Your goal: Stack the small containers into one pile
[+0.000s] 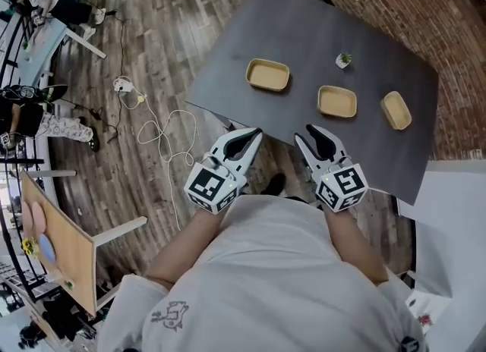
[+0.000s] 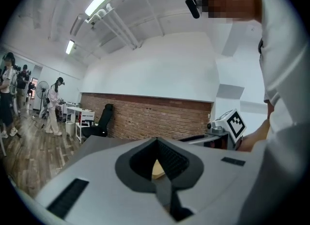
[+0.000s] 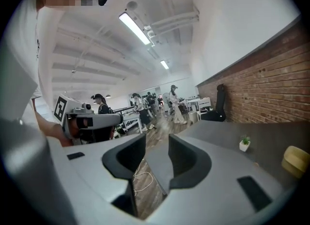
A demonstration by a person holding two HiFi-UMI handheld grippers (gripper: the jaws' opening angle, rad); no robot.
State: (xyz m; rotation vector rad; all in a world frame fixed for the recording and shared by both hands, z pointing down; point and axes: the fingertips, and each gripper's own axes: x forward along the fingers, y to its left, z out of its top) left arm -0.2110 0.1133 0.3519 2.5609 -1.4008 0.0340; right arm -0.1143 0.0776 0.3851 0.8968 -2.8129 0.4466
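Starting from scratch, we judge, since nothing is stacked yet: the dark grey table (image 1: 304, 32) carries three shallow tan containers lying apart in a loose row. Our left gripper (image 1: 254, 135) hangs short of the table's near edge, its jaws tip to tip on nothing. Our right gripper (image 1: 317, 133) hangs beside it, its jaws a narrow gap apart, also empty. To do the first pickup well, we would part the jaws wider, come down over one wall of a container and pinch its rim. Then we would lift it level so it nests squarely in the next. The left container (image 1: 267, 74) sits well apart from the middle container (image 1: 337, 101), which is near the right container (image 1: 396, 110). All three look empty. A tiny potted plant (image 1: 344, 60) stands just behind the middle one.
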